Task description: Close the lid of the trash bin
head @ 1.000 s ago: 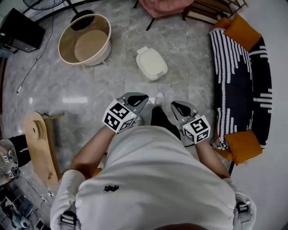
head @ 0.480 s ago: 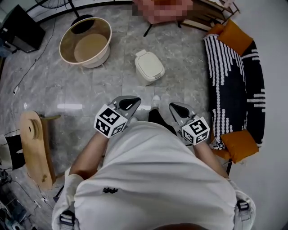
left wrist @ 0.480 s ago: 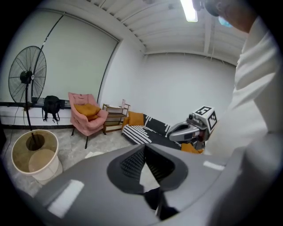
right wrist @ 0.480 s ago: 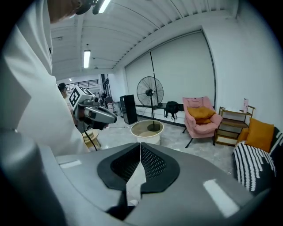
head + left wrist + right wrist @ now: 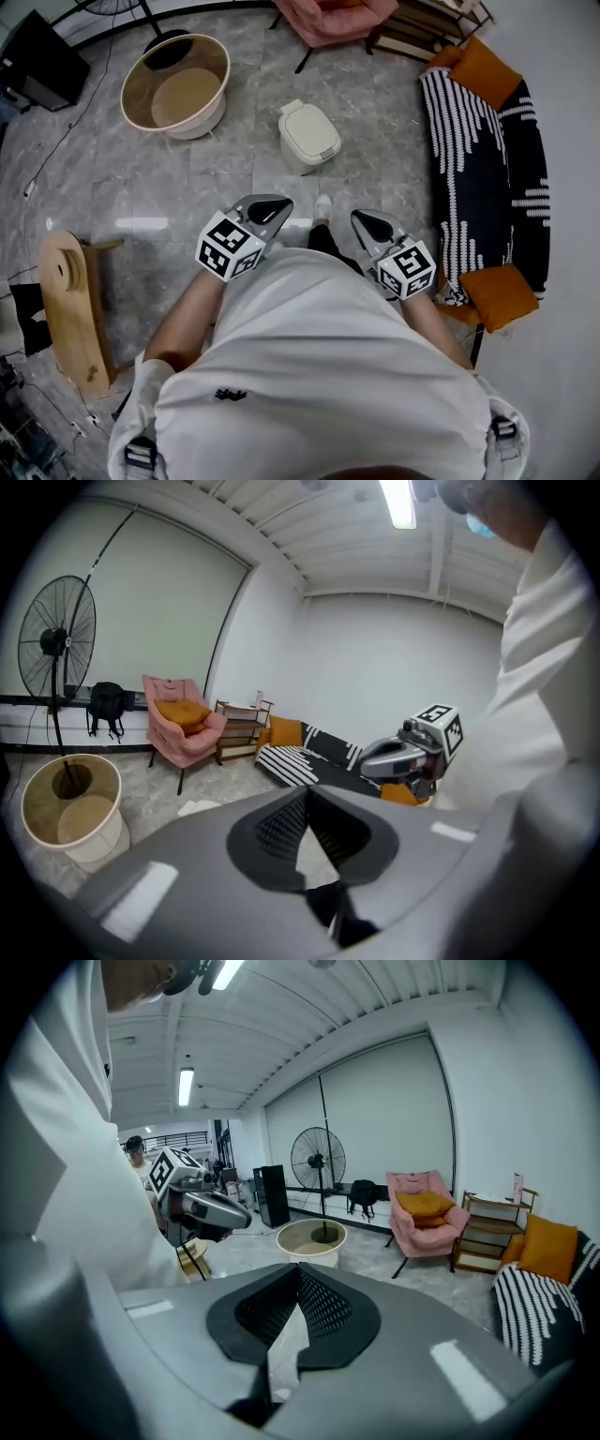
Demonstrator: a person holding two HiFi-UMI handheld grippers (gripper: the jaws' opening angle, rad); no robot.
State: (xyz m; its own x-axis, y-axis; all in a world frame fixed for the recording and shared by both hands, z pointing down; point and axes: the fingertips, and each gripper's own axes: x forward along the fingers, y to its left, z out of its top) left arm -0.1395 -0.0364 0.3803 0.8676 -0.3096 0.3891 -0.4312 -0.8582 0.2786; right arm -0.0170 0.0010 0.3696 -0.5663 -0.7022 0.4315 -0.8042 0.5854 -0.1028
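Trash bin point(image 5: 309, 134), upper centre on the floor point(image 5: 178, 178), likely light rigid plastic, best pressed at its top front edge; left claw point(image 5: 277, 203) and right claw point(image 5: 361, 217) both pressed together, empty.

A pink armchair point(image 5: 333, 17) and a striped sofa point(image 5: 473, 159) with orange cushions point(image 5: 480, 67) stand on grey marble floor point(image 5: 225, 178) under strip lights point(image 5: 401, 503).

Brightness: your room is bright and evenly lit across the grey floor point(image 5: 225, 178).
Source: a ceiling strip light point(image 5: 398, 503) in your left gripper view, a second strip light point(image 5: 186, 1085) in your right gripper view.
Glare: a pale streak point(image 5: 141, 223) on the polished floor.
Shadows: faint and soft-edged.
Distortion: both gripper views bow outward and end in black corners.
Focus: the trash bin point(image 5: 307, 134) looks crisp; your shirt point(image 5: 56, 1147), close to the lens, smears.
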